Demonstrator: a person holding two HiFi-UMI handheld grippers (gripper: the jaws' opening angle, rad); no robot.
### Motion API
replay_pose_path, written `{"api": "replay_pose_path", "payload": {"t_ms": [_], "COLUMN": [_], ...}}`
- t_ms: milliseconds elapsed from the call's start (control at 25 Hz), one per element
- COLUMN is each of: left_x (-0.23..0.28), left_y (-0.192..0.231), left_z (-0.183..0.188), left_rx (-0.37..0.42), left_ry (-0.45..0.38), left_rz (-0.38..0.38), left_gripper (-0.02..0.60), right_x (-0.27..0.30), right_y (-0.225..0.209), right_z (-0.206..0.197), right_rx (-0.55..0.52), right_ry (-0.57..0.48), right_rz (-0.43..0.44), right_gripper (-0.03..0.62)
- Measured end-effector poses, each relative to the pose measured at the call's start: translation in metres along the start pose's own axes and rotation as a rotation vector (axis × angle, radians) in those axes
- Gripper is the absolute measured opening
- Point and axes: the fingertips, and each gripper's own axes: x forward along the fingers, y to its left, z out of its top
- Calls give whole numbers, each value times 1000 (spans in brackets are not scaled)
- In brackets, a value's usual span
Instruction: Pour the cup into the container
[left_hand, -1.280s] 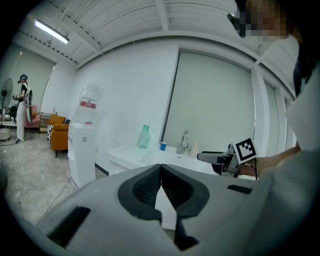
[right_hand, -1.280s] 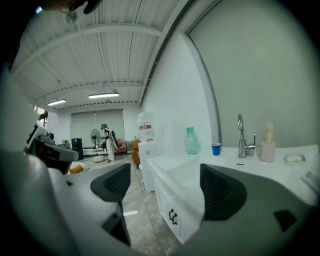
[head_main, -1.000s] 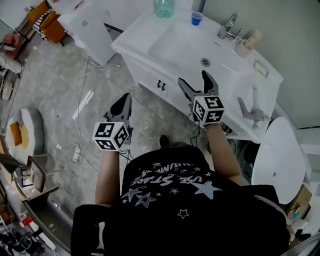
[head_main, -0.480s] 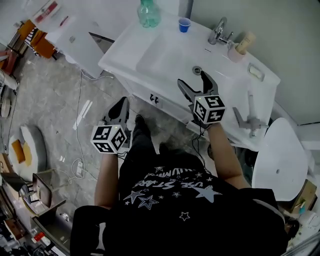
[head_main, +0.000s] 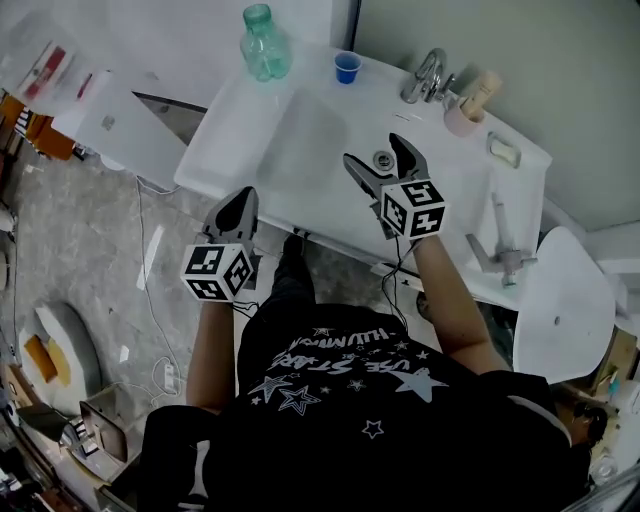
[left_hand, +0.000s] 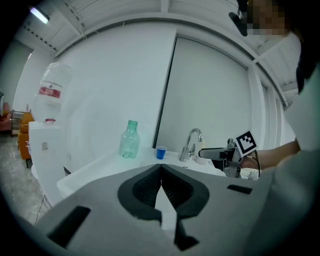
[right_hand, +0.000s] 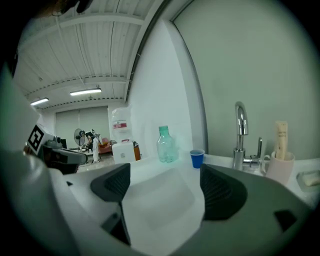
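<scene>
A small blue cup (head_main: 347, 67) (left_hand: 160, 152) (right_hand: 196, 158) stands on the back rim of the white sink (head_main: 240, 110), between a clear green plastic bottle (head_main: 264, 44) (left_hand: 129, 140) (right_hand: 166, 145) and the chrome faucet (head_main: 424, 75). My right gripper (head_main: 375, 152) (right_hand: 165, 185) hovers open over the basin near the drain, nothing between its fingers. At the sink's front edge my left gripper (head_main: 238, 205) (left_hand: 161, 167) is shut and empty, pointing toward bottle and cup. Both grippers are well short of the cup.
A pink mug (head_main: 462, 115) (right_hand: 280, 167) with a tube in it and a soap dish (head_main: 504, 150) sit right of the faucet. A white water dispenser (head_main: 110, 120) (left_hand: 47, 135) stands left of the vanity, a white toilet lid (head_main: 560, 300) to its right.
The person has stepped up to the sink. The right gripper has moved forward over the basin, and the left gripper has reached the sink's front edge. Jaw states are unchanged.
</scene>
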Motion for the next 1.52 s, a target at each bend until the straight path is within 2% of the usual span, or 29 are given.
{"api": "replay_pose_path", "payload": {"t_ms": [400, 800, 1000, 1320, 1520], "left_x": [89, 152, 180, 212, 223], "left_y": [79, 127, 148, 165, 173], "left_z": [48, 72, 79, 69, 57], "left_rx": [16, 16, 13, -13, -24], "left_ry": [15, 30, 38, 84, 123], "left_rz": [-84, -132, -139, -160, -161], "left_gripper": [11, 11, 11, 11, 11], "right_x": [92, 154, 180, 216, 231], "right_y": [-42, -81, -108, -139, -154], "right_z": [26, 26, 22, -9, -20], "right_rx": [31, 33, 55, 38, 27], "right_ry": [25, 73, 74, 145, 143], "right_rz": [-123, -228, -292, -333, -337], "right_gripper": [423, 400, 390, 389, 380]}}
